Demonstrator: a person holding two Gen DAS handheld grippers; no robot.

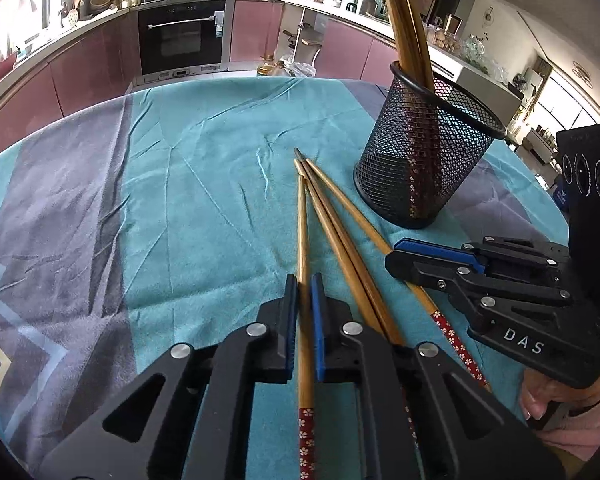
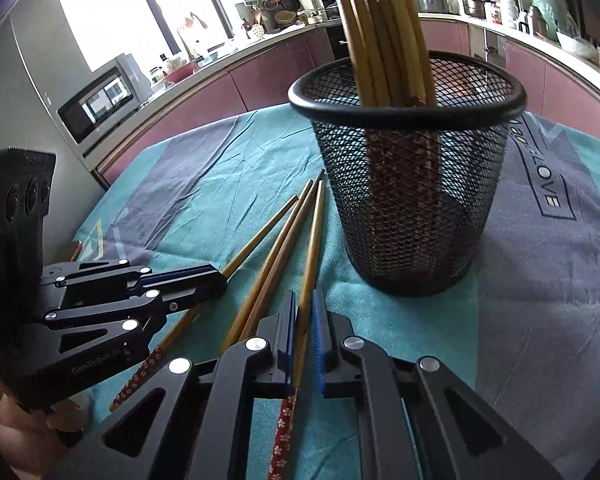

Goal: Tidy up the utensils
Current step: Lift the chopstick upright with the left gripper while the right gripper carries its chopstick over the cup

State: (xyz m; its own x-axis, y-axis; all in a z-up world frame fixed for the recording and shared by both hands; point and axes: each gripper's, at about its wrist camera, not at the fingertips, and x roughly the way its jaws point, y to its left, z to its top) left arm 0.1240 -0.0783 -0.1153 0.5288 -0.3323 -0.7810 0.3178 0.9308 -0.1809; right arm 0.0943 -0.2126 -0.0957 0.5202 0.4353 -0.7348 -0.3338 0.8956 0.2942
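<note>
Several wooden chopsticks with red flowered ends lie on the teal cloth. My left gripper [image 1: 304,280] is closed around the leftmost chopstick [image 1: 302,220]. My right gripper [image 2: 305,300] is closed around the rightmost chopstick [image 2: 314,240], which also shows in the left wrist view [image 1: 340,204]. Two more chopsticks [image 1: 332,236] lie between them. A black mesh cup [image 1: 424,152] stands beyond the tips and holds several upright chopsticks [image 1: 404,20]. The cup also shows in the right wrist view [image 2: 412,184]. Each gripper shows in the other's view, the right one [image 1: 396,258] and the left one [image 2: 220,280].
The table is covered by a wrinkled teal and grey cloth [image 1: 160,184]. Kitchen counters, pink cabinets and an oven [image 1: 182,36] stand behind it. A microwave [image 2: 100,100] sits at the left in the right wrist view.
</note>
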